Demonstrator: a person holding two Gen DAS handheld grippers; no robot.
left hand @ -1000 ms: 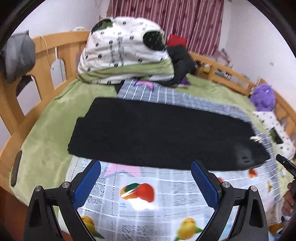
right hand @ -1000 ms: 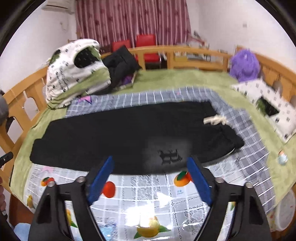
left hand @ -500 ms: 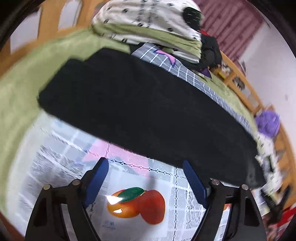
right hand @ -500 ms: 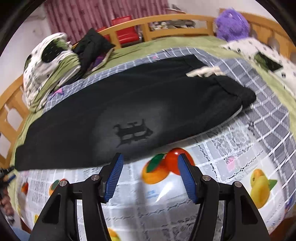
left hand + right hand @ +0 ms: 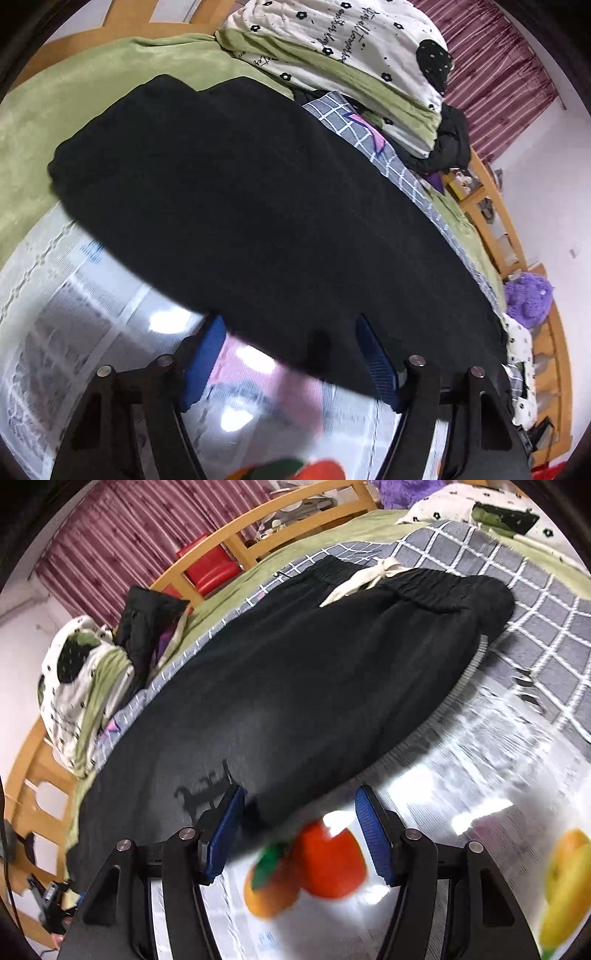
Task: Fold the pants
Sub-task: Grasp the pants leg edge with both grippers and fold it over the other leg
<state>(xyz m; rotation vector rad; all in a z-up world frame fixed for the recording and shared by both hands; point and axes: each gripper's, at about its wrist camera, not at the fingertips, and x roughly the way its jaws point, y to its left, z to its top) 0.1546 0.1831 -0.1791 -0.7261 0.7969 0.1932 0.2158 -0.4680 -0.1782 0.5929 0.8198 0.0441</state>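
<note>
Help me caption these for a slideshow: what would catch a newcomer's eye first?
The black pants dominate, spread flat across the bed with a cream drawstring at the waistband. Both open grippers, left and right, hover at the near edge, over a glossy fruit-print cloth. A white flowered quilt is piled behind.
</note>
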